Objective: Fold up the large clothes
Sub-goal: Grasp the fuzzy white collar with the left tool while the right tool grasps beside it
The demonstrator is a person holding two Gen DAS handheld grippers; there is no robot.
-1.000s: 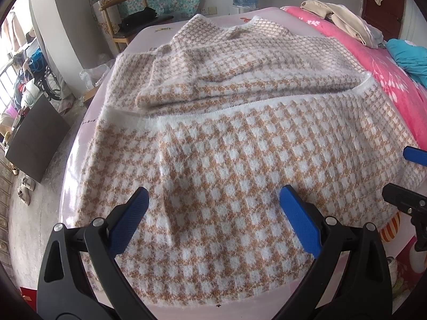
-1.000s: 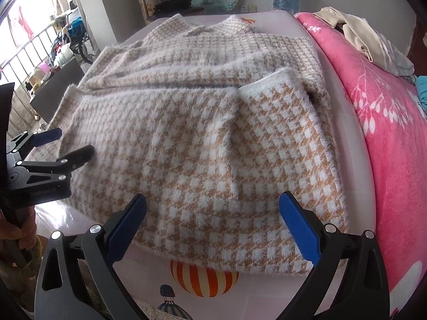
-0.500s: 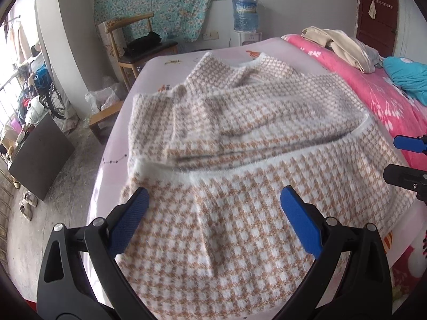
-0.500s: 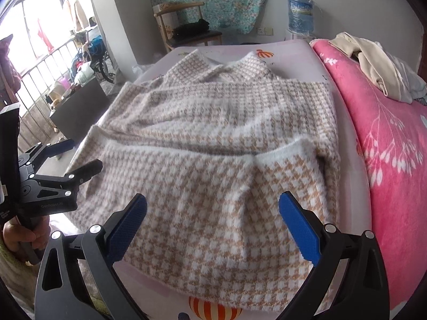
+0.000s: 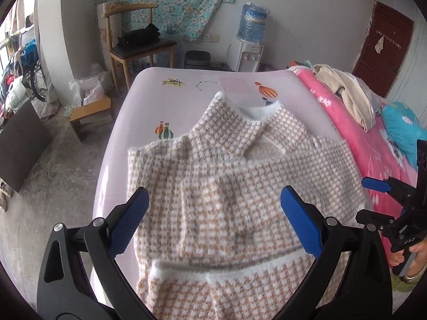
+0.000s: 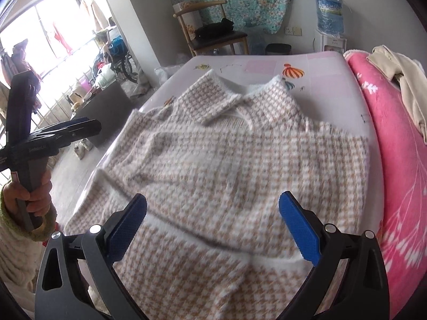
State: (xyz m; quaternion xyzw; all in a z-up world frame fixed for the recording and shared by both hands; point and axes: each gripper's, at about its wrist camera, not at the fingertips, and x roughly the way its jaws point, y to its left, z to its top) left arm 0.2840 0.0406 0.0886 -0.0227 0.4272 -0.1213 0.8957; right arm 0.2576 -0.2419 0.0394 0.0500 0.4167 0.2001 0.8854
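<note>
Houndstooth sweater [image 5: 240,186] flat on bed [image 5: 149,101], collar far, hem folded over near end. Left tool [image 5: 213,224] spread wide, holding nothing; right tool [image 6: 213,224] likewise. Only right-wrist view shows window [image 6: 40,40]; only left-wrist view shows door [image 5: 384,50].

Two black plastic clamp frames, each tipped with textured blue pads [image 5: 128,224] and silver rivets at the pivots. Left tool [image 6: 53,136] on a dark grip, faint lettering along its side. Bare skin on the left hand [image 6: 32,194]; cream knit sleeve with green cuff.
</note>
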